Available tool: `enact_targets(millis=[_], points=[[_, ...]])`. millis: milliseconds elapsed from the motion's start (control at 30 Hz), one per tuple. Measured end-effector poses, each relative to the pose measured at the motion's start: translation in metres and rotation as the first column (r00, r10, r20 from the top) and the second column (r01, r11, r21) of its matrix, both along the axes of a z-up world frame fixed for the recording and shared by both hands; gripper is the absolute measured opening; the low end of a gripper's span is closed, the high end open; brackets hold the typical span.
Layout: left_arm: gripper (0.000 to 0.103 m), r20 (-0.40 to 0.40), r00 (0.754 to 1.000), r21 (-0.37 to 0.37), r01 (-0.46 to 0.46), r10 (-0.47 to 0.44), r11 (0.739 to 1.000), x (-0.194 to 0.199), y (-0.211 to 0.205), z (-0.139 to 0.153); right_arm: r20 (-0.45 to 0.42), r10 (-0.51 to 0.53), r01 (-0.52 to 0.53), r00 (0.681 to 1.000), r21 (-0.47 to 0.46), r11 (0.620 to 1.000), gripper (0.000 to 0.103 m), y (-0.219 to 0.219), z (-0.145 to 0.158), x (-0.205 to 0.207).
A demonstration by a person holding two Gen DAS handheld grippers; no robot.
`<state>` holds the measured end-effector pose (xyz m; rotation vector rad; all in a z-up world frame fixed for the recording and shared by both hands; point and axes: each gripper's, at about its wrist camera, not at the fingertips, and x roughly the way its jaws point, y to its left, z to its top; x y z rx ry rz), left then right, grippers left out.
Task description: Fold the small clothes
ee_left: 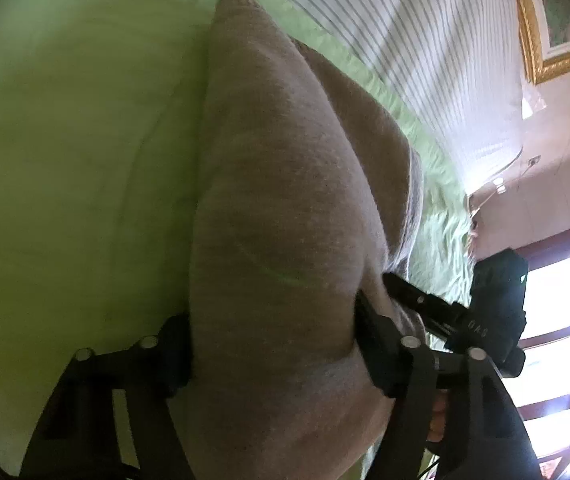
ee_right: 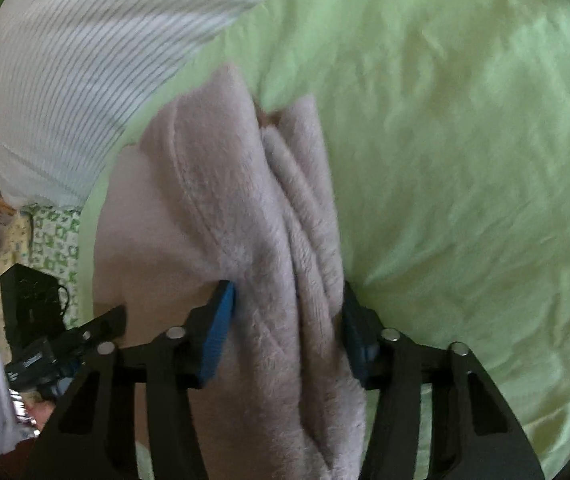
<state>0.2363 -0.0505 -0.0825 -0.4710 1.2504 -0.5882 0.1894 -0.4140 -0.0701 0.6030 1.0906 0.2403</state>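
Note:
A small beige fleece garment (ee_left: 285, 184) hangs over the green bedsheet (ee_left: 65, 140). My left gripper (ee_left: 273, 320) is shut on the garment, with cloth bunched between its black fingers. In the right wrist view the same garment (ee_right: 245, 208) shows its fuzzy inner side and a seam. My right gripper (ee_right: 289, 312) is shut on a thick fold of it between the blue pads (ee_right: 219, 336). The right gripper also shows in the left wrist view (ee_left: 485, 304), close beside the garment's edge. The left gripper shows at the left of the right wrist view (ee_right: 65, 340).
A white striped pillow (ee_left: 425, 60) lies at the head of the bed, also in the right wrist view (ee_right: 85, 80). A gold picture frame (ee_left: 541, 32) hangs on the wall. A window (ee_left: 565, 340) is at the right. The green sheet (ee_right: 465, 160) spreads wide.

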Motion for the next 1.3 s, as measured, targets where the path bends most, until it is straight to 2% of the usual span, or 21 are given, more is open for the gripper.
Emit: enact_targets(millis=[100, 200, 333, 500, 667, 833, 933, 1133, 1300], points=[[0.055, 0.017, 1.0, -0.023, -0.003, 0.003, 1.0, -0.004, 0.007, 0.003, 0.021, 0.008, -0.008, 1.0, -0.004, 1.0, 0.033, 0.003, 0.007, -0.006], [0.05, 0.055, 0.998, -0.033, -0.017, 0.019, 0.999, -0.011, 0.012, 0.014, 0.057, 0.007, -0.007, 0.998, -0.005, 1.0, 0.03, 0.011, 0.02, -0.013], [0.049, 0.121, 0.992, -0.025, -0.039, 0.042, 0.999, -0.028, 0.027, 0.036, 0.132, 0.036, -0.044, 0.991, 0.059, 0.997, 0.028, 0.028, 0.04, -0.021], [0.048, 0.172, 0.979, -0.035, -0.104, 0.108, 0.994, -0.052, 0.078, 0.066, 0.167, 0.107, -0.122, 0.98, 0.08, 0.989, 0.028, 0.069, 0.055, -0.027], [0.048, 0.184, 0.965, -0.02, -0.185, 0.186, 0.982, -0.083, 0.14, 0.076, 0.189, 0.21, -0.232, 0.959, 0.101, 0.968, 0.028, 0.13, 0.061, -0.029], [0.048, 0.181, 0.951, 0.0, -0.255, 0.251, 0.967, -0.107, 0.196, 0.073, 0.181, 0.302, -0.321, 0.936, 0.089, 0.943, 0.028, 0.184, 0.056, -0.031], [0.048, 0.181, 0.948, 0.01, -0.269, 0.263, 0.963, -0.114, 0.211, 0.068, 0.168, 0.332, -0.348, 0.928, 0.079, 0.934, 0.028, 0.207, 0.048, -0.031], [0.052, 0.106, 0.959, 0.052, -0.269, 0.263, 0.962, -0.118, 0.229, 0.034, 0.116, 0.35, -0.353, 0.93, 0.014, 0.935, 0.028, 0.222, 0.026, -0.032], [0.061, 0.127, 0.956, 0.056, -0.274, 0.265, 0.96, -0.118, 0.228, 0.027, 0.095, 0.334, -0.335, 0.938, -0.006, 0.942, 0.035, 0.216, 0.014, -0.032]])
